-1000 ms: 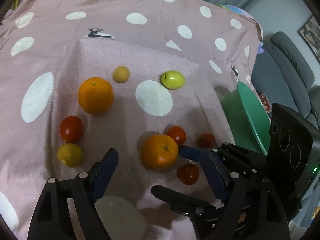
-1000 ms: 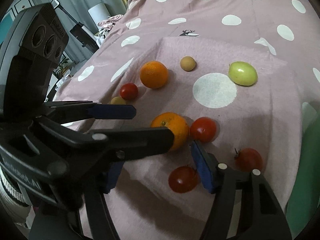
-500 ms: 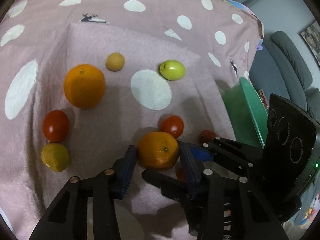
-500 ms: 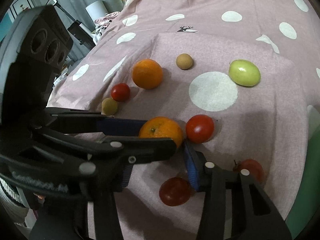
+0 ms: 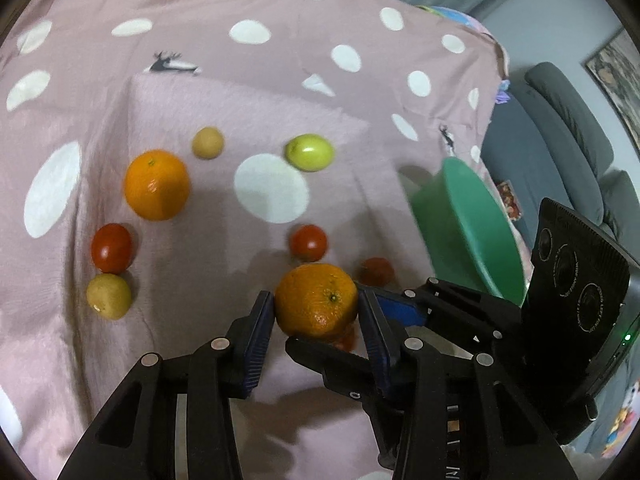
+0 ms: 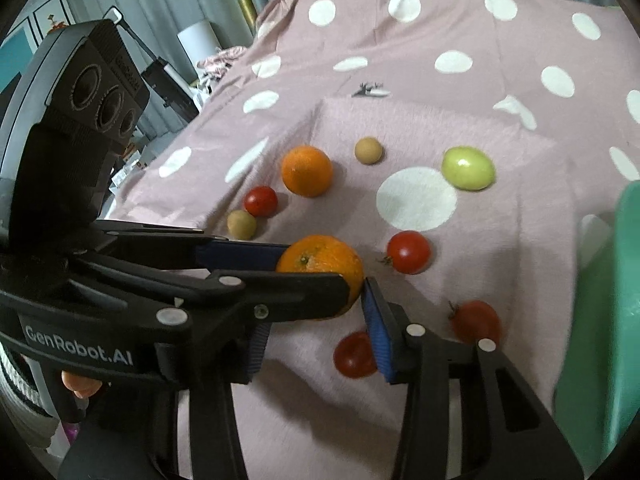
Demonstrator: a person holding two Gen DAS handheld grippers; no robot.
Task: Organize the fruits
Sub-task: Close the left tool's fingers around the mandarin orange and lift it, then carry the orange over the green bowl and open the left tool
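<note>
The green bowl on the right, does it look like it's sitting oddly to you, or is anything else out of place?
Yes. The green bowl is tipped up on its side at the cloth's right edge, not flat. Otherwise the fruit lies loose on the cloth, and the left gripper is shut on an orange.

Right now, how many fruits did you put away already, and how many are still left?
None looks put away yet: what shows of the green bowl holds no fruit. In hand: the left gripper is shut on one orange. Left on the cloth: another orange, four tomatoes, a green fruit and two small brownish ones.
</note>
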